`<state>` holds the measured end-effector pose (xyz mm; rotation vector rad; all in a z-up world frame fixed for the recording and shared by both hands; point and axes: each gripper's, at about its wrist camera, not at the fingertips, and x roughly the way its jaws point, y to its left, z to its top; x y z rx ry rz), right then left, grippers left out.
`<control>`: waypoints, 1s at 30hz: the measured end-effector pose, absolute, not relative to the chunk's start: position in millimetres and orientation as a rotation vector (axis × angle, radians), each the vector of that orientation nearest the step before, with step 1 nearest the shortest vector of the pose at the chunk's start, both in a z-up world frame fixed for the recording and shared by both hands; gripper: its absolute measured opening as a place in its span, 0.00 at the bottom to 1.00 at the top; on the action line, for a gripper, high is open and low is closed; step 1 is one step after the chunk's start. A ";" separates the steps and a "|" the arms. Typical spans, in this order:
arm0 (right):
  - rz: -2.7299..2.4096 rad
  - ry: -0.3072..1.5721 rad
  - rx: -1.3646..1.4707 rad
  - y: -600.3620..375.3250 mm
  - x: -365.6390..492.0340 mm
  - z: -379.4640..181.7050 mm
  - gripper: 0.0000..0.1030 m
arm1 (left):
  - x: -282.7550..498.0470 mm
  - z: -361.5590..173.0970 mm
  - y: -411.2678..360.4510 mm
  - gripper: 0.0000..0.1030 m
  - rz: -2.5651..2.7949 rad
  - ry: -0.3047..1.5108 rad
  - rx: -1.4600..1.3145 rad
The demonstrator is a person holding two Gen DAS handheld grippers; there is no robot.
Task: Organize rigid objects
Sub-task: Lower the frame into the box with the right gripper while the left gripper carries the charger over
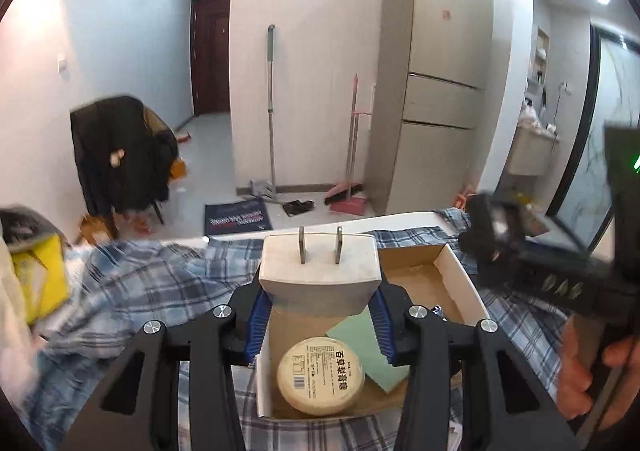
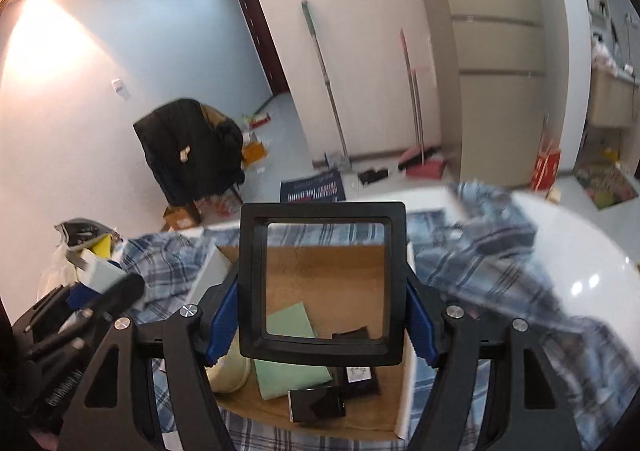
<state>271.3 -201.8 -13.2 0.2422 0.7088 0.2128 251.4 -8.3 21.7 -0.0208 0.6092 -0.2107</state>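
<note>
The left tongs (image 1: 320,315) pinch a white plug adapter (image 1: 319,267), prongs up, above the cardboard box (image 1: 460,267); the right tongs (image 2: 320,325) clamp a black square frame (image 2: 322,283) over it, both seemingly poised for boxing.

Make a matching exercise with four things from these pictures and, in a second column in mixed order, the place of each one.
Things:
1. white two-pin plug adapter
2. black square frame with clear window
3. round cream tin with printed label
4. pale green flat card

Places:
A. held in the right gripper
B. lying in the cardboard box, left side in the left wrist view
C. held in the left gripper
D. lying in the box beside the tin

Pairs: 1-C, 2-A, 3-B, 4-D
</note>
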 end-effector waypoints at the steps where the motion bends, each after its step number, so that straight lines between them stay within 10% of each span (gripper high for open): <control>1: 0.215 0.726 0.239 -199.4 274.2 -21.1 0.67 | 254.5 16.4 -4.9 0.45 -0.233 0.626 -0.044; 30: 0.342 0.930 0.105 -146.3 290.1 -94.8 0.73 | 268.9 -22.2 10.5 0.45 -0.192 0.685 -0.059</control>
